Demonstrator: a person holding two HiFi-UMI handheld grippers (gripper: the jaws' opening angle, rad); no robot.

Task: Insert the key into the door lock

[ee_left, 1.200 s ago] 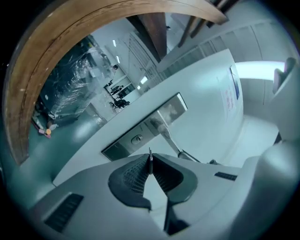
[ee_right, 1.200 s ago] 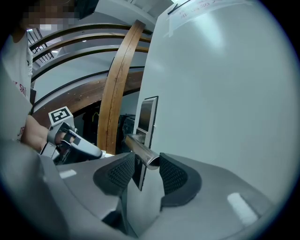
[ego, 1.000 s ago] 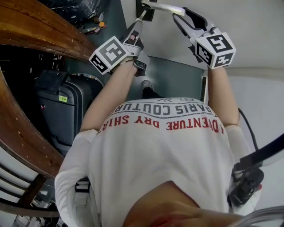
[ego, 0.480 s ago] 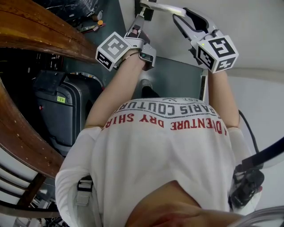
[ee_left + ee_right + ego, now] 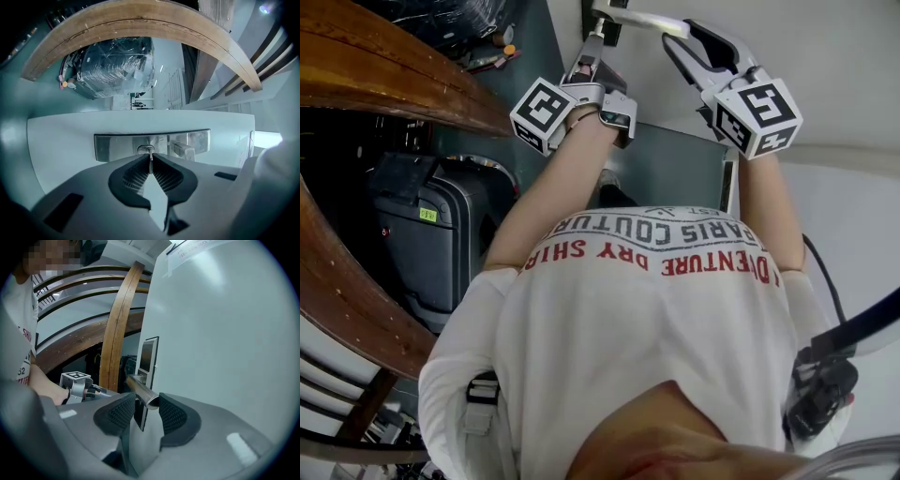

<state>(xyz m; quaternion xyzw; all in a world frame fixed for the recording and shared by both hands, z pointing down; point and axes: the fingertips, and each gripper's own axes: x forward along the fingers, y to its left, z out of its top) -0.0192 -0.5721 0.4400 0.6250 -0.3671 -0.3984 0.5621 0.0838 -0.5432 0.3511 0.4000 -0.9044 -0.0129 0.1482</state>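
In the left gripper view my left gripper (image 5: 150, 158) is shut on a thin metal key (image 5: 150, 161). The key's tip meets the keyhole (image 5: 146, 149) in a steel lock plate (image 5: 112, 146) on the white door's edge. From the head view the left gripper (image 5: 592, 42) points up at that plate (image 5: 607, 21). My right gripper (image 5: 675, 33) holds the silver door handle (image 5: 642, 17). In the right gripper view its pads (image 5: 176, 416) sit on both sides of the handle's end (image 5: 143, 391), on the white door (image 5: 220, 333).
A curved wooden railing (image 5: 384, 84) runs along the left, with a black suitcase (image 5: 422, 234) on the grey floor below it. A plastic-wrapped bundle (image 5: 112, 65) lies farther off. A person's white T-shirt fills the lower head view.
My left gripper has moved up and slightly right toward the lock plate, and its marker cube has turned. The right gripper stays on the handle.
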